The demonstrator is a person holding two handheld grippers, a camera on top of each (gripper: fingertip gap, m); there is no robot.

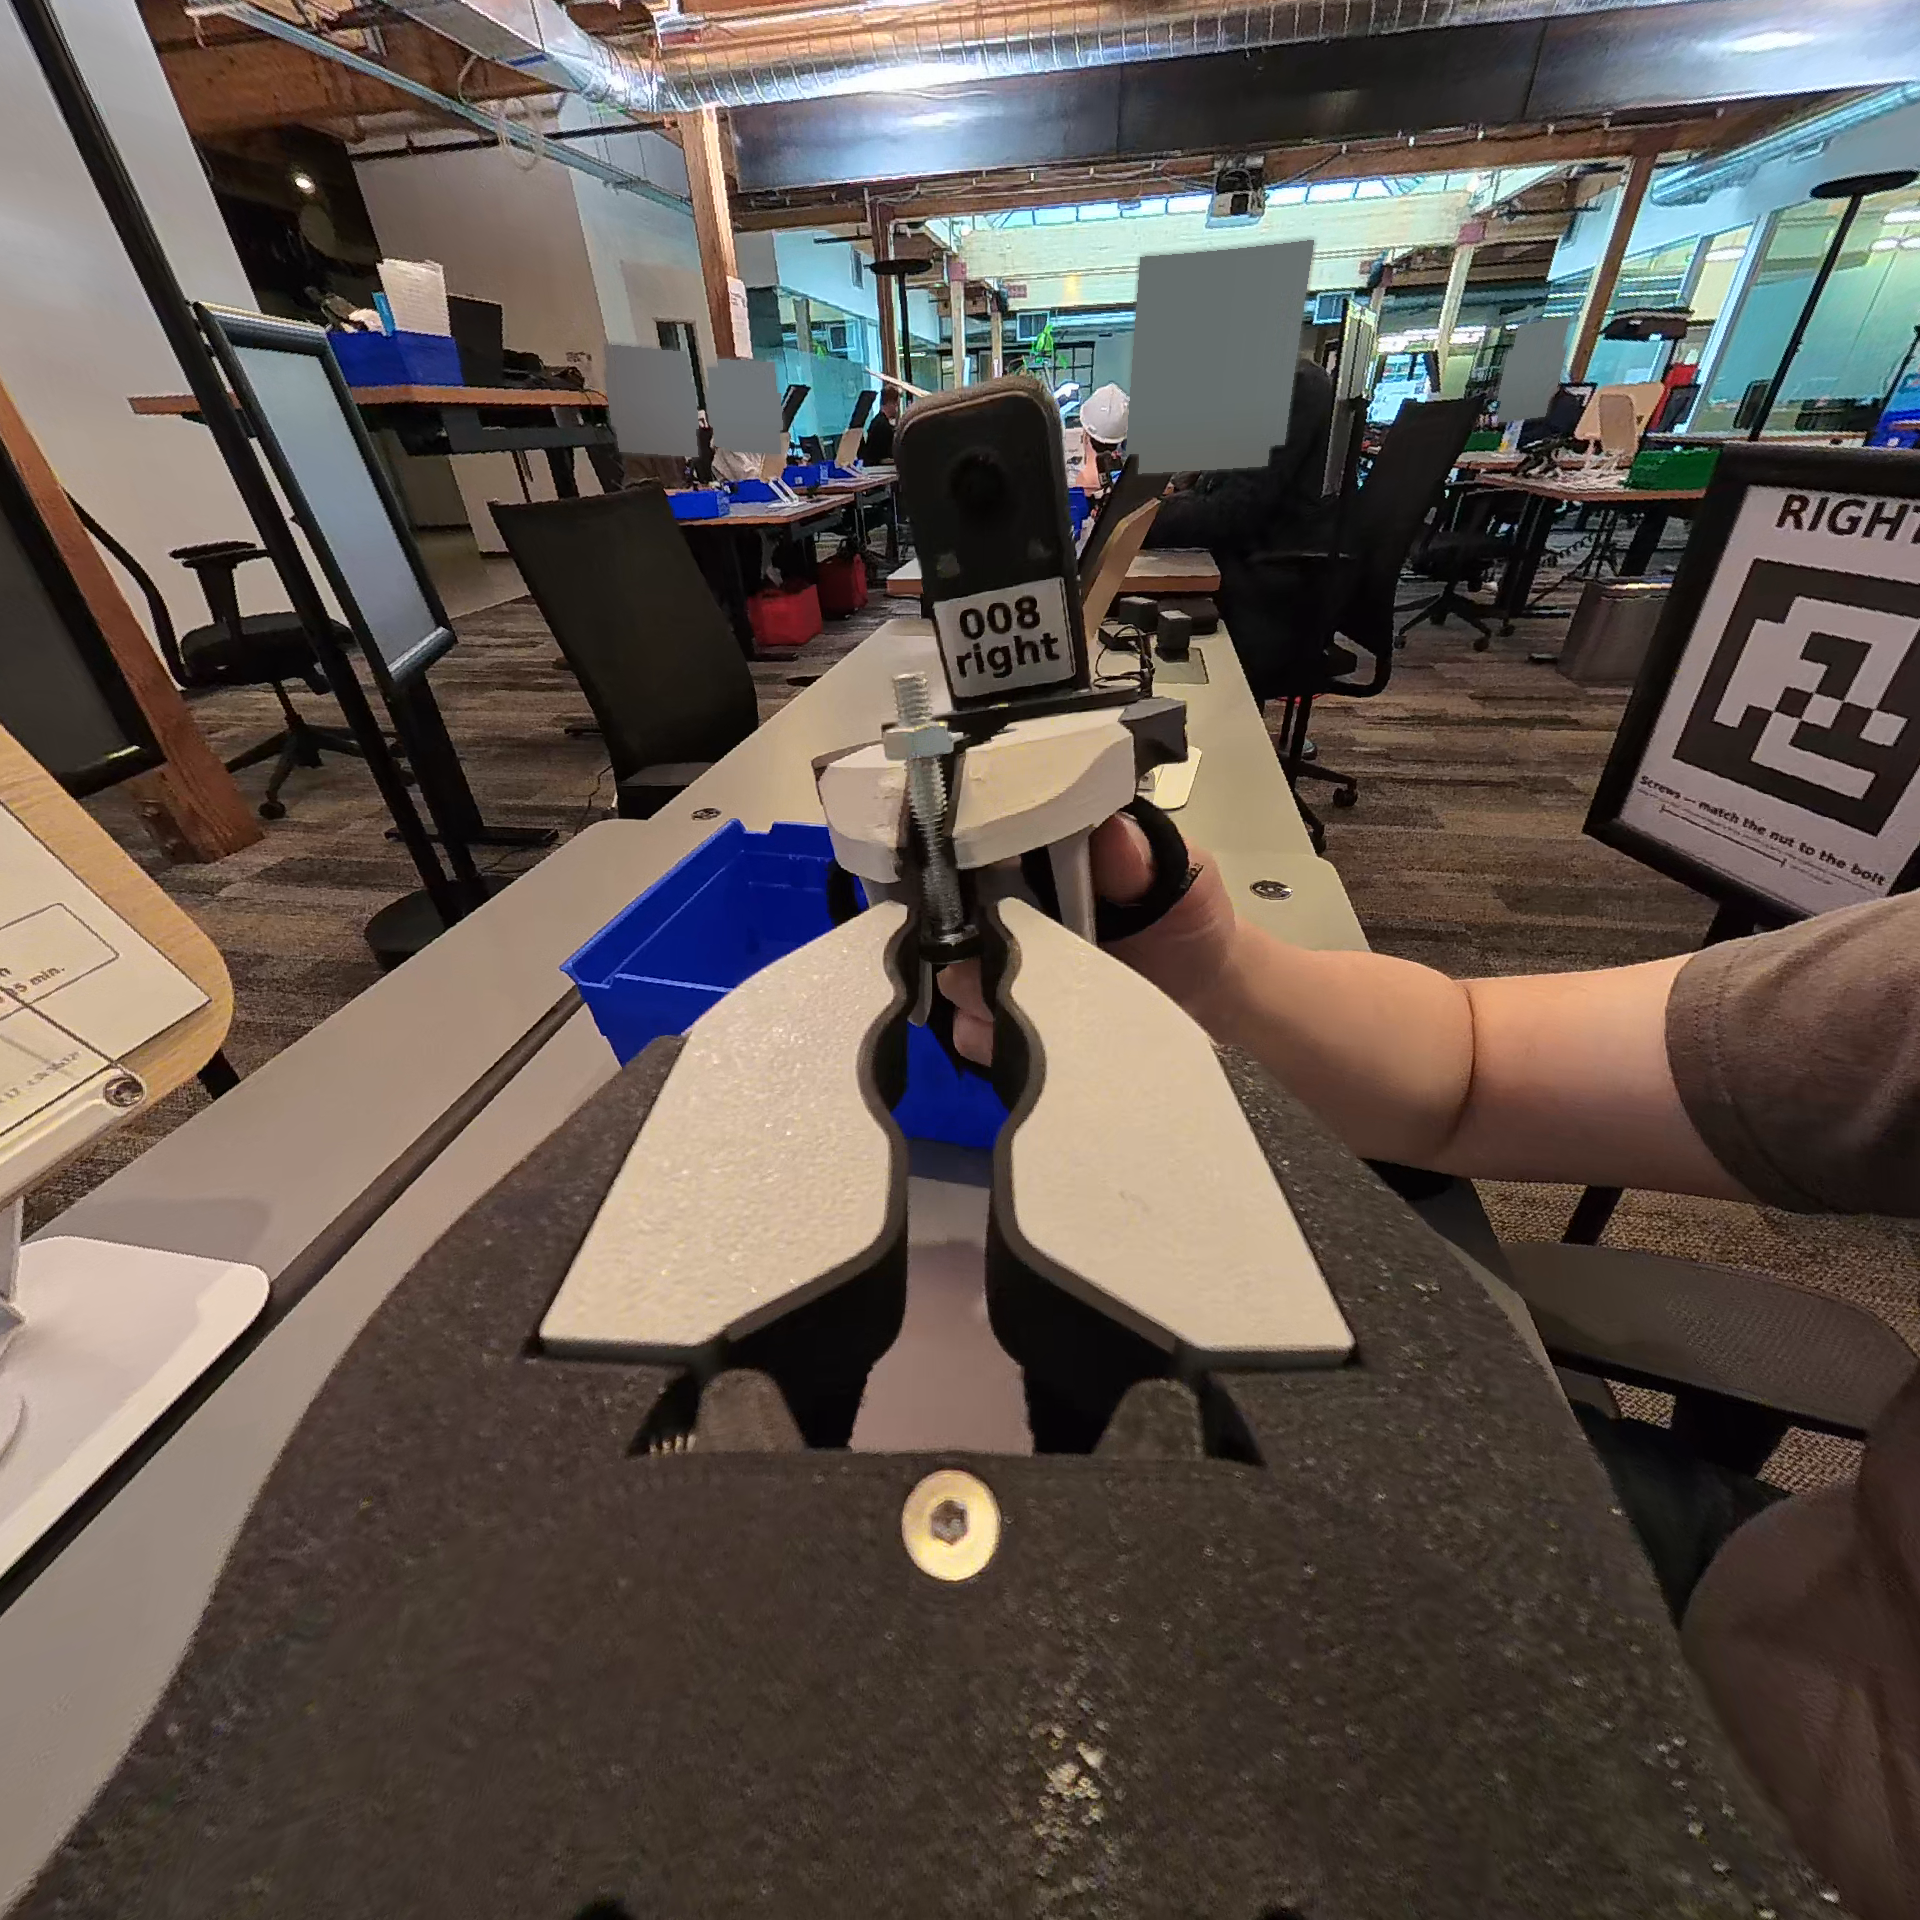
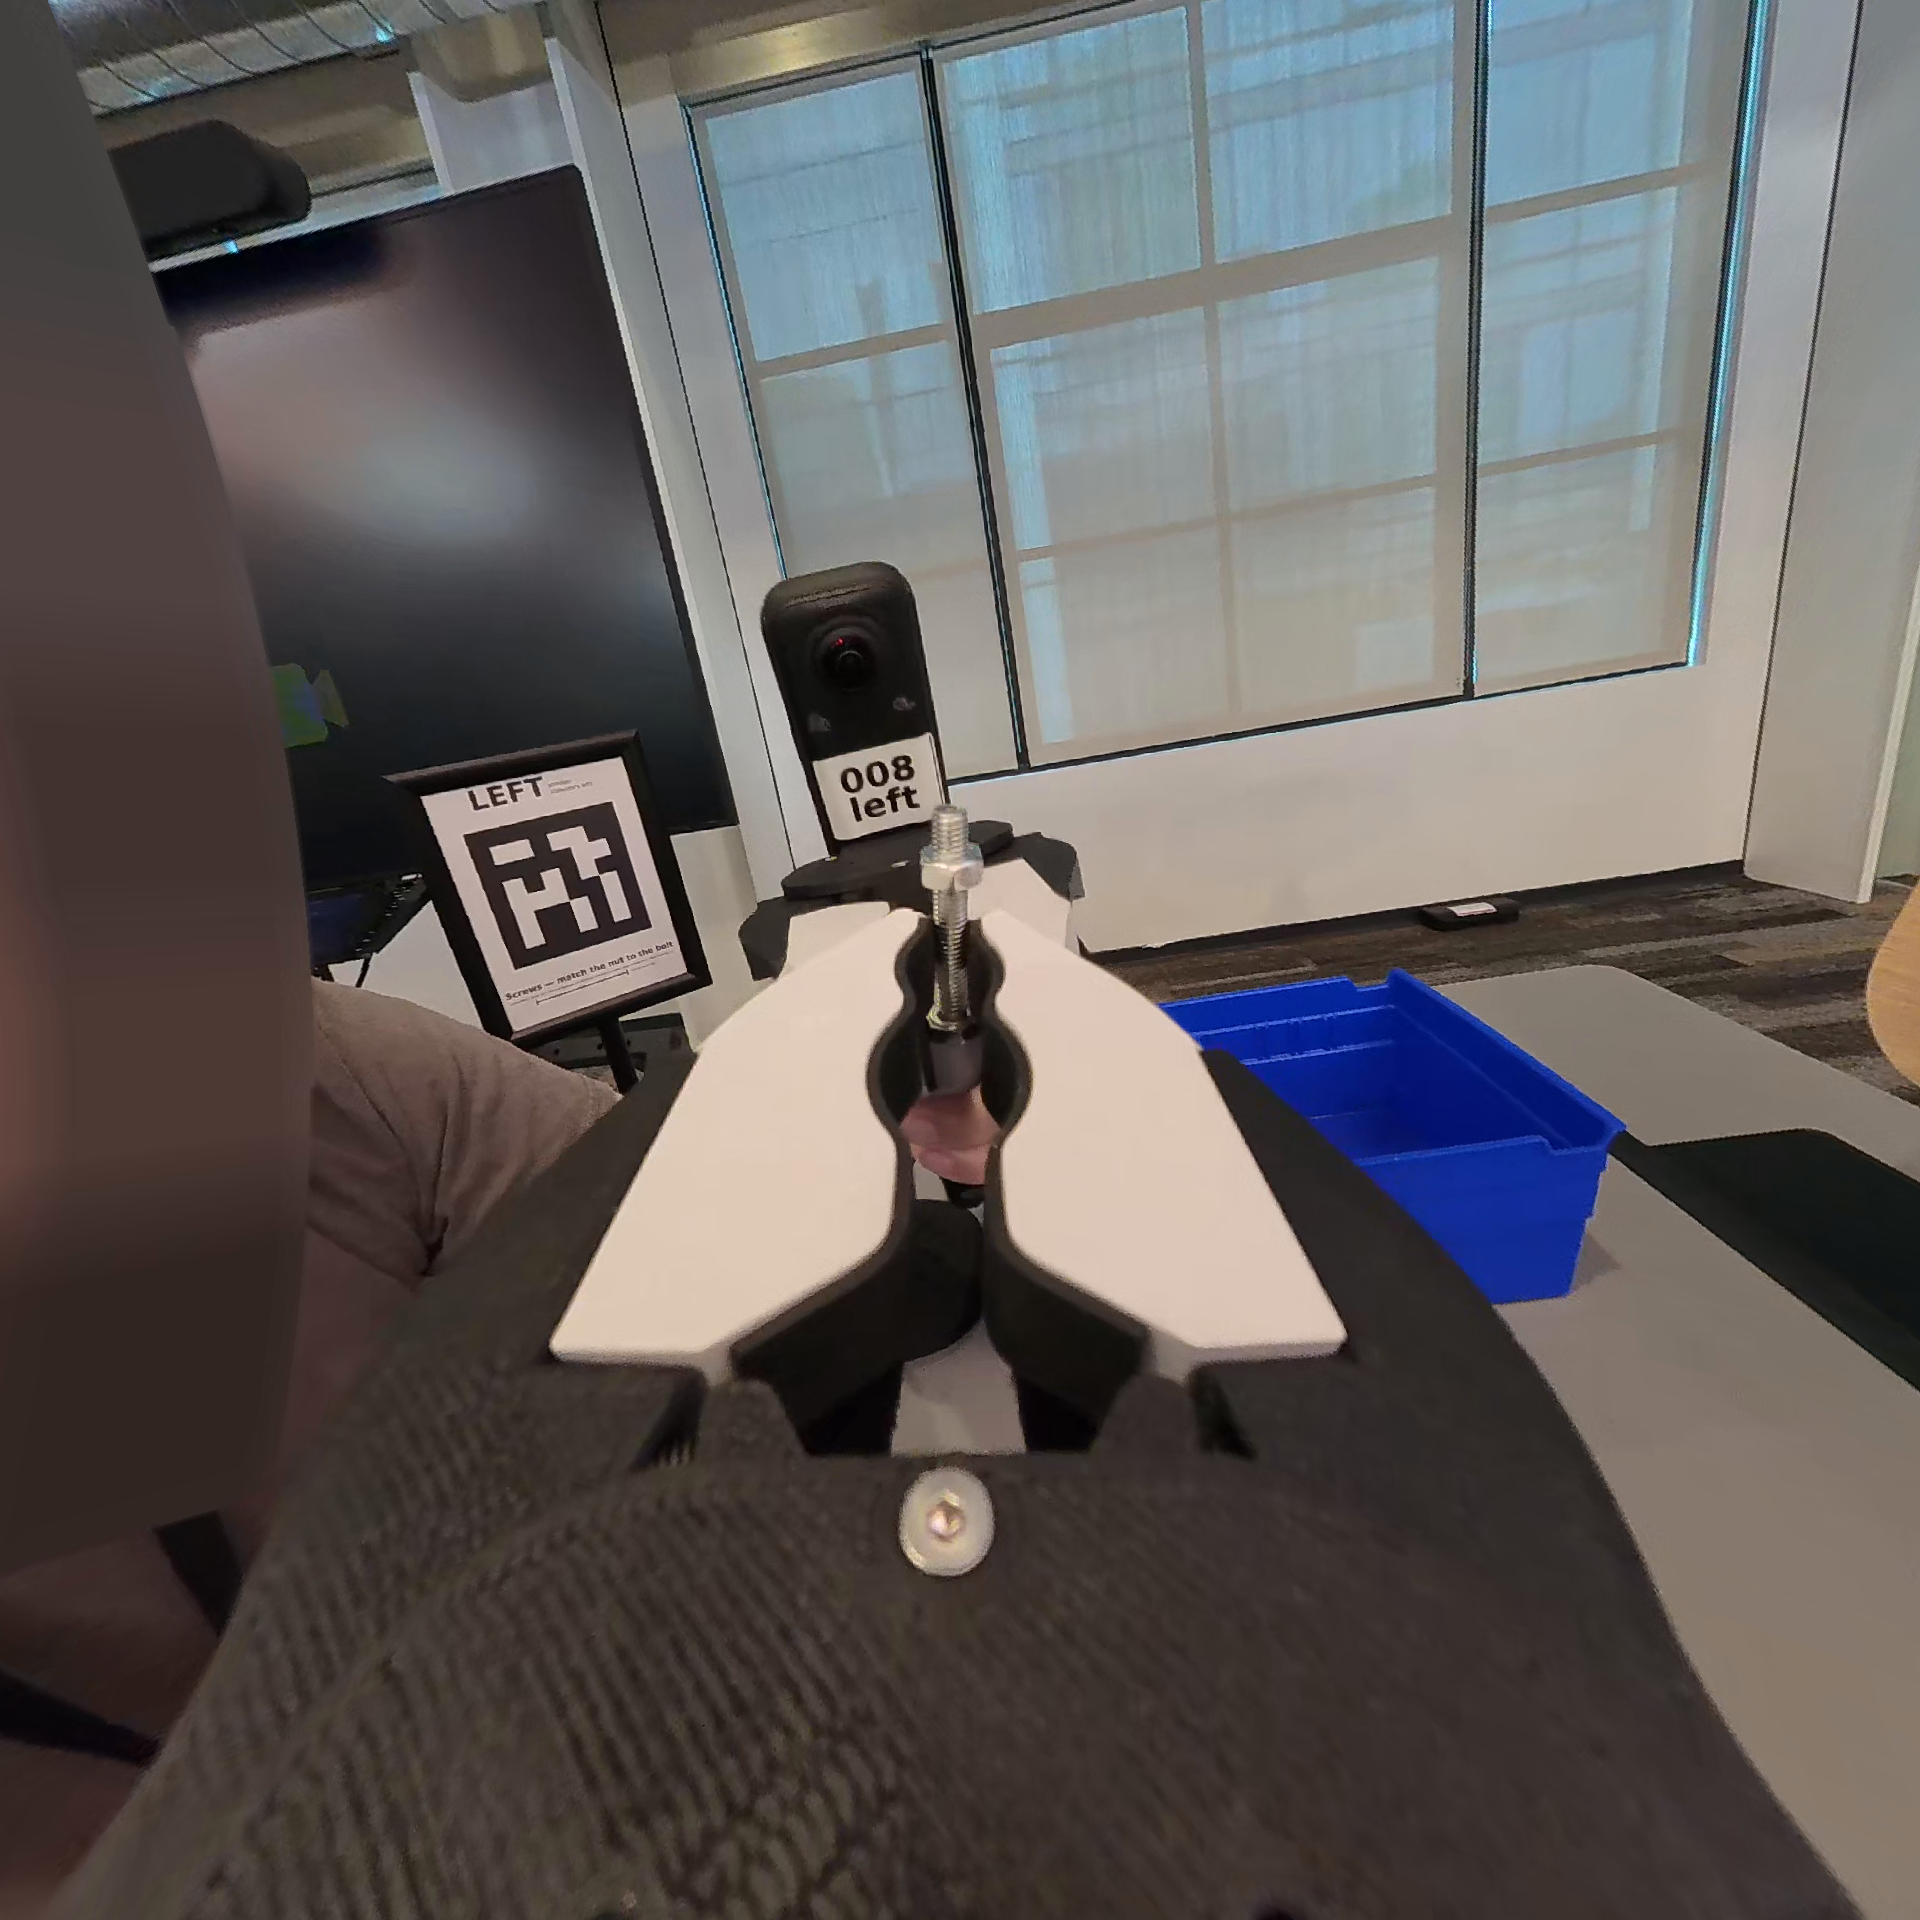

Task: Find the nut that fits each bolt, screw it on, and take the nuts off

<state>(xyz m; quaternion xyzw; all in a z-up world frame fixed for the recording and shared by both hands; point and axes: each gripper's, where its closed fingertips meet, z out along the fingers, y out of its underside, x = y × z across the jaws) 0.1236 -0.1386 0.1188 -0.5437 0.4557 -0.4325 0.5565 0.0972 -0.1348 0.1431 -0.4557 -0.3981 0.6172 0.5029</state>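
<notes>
left wrist view is showing the left claw [image 1: 948, 951] up close, its white fingers [image 1: 769, 1132] pressed in on the black head end of the bolt [image 1: 932, 831], which is standing almost upright, threads pointing up. gripping the head end is leaving the threaded length free, likely so the nut can be turned along it. just beyond, the right claw [image 1: 914, 821] is meeting the same bolt from the opposite side, and a hand [image 1: 1132, 914] is squeezing its handle. the silver nut [image 1: 920, 742] is sitting high on the thread, a short stub of thread showing above it.

right wrist view is confirming this: the right claw [image 2: 951, 982] is pinching the bolt [image 2: 951, 951] around its shank, with the black head [image 2: 948, 1062] hanging in the wavy gap lower down, and the nut [image 2: 951, 861] is riding above both fingertips. neither claw seems to be touching the nut itself, so the two appear to be steadying the bolt rather than turning anything.

farther off, the blue bin [image 2: 1455, 1122] is resting on the grey table [image 2: 1714, 1455], presumably waiting for parts. whether it is holding more hardware i cannot tell.
</notes>
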